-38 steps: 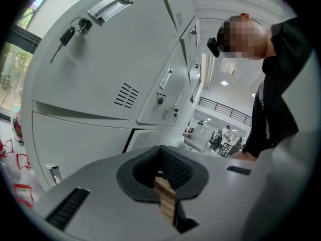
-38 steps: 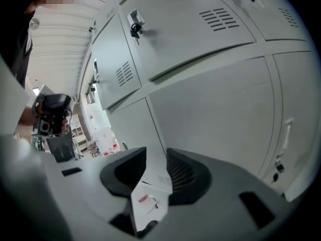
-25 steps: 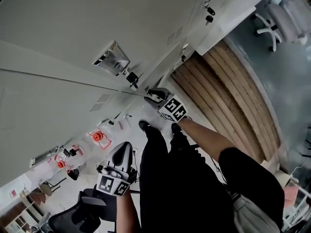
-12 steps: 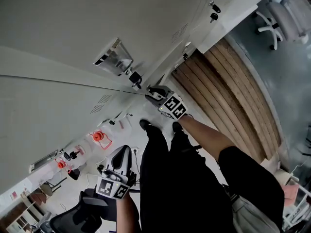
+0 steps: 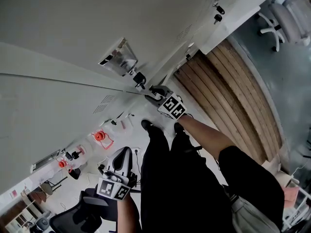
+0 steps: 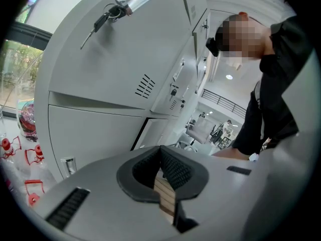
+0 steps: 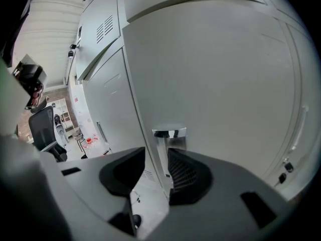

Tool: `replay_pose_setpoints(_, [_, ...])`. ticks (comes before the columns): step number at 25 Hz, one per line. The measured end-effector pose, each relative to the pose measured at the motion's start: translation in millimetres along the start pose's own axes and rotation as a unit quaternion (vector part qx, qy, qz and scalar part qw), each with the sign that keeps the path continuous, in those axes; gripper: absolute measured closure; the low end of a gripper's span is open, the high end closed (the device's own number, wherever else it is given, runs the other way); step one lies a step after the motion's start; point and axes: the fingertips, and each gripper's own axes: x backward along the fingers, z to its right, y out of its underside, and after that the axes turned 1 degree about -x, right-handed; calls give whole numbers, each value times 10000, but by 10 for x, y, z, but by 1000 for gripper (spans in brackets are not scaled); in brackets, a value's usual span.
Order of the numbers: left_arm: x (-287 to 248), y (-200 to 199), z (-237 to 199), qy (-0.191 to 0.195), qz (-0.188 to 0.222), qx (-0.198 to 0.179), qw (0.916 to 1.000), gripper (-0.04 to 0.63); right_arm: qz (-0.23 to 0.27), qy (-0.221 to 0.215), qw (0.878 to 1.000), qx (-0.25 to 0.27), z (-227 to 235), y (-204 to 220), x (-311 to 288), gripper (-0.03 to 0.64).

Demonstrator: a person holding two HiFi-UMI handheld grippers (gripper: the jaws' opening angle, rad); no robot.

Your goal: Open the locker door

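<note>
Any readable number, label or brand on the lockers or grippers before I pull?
No readable text.
Locker door and its chrome handle: no number or label visible.
Right gripper and left gripper: square marker patterns only, no letters.
Red items on the floor: too small to read.

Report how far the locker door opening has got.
Done: the right hand-held gripper is at the grey metal locker door, jaws apart either side of its chrome handle. In hand: the grasp, not yet closed. Left: clamp the handle and pull; the door looks shut in the head view. The left hand-held gripper hangs low, jaws together, empty.
</note>
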Motion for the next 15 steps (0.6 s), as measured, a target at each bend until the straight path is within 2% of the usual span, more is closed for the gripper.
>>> replay_pose_setpoints(15, [47,0,-22,-87,72,59,9999,580,-28,244,9997,78,51,-13,-34,495])
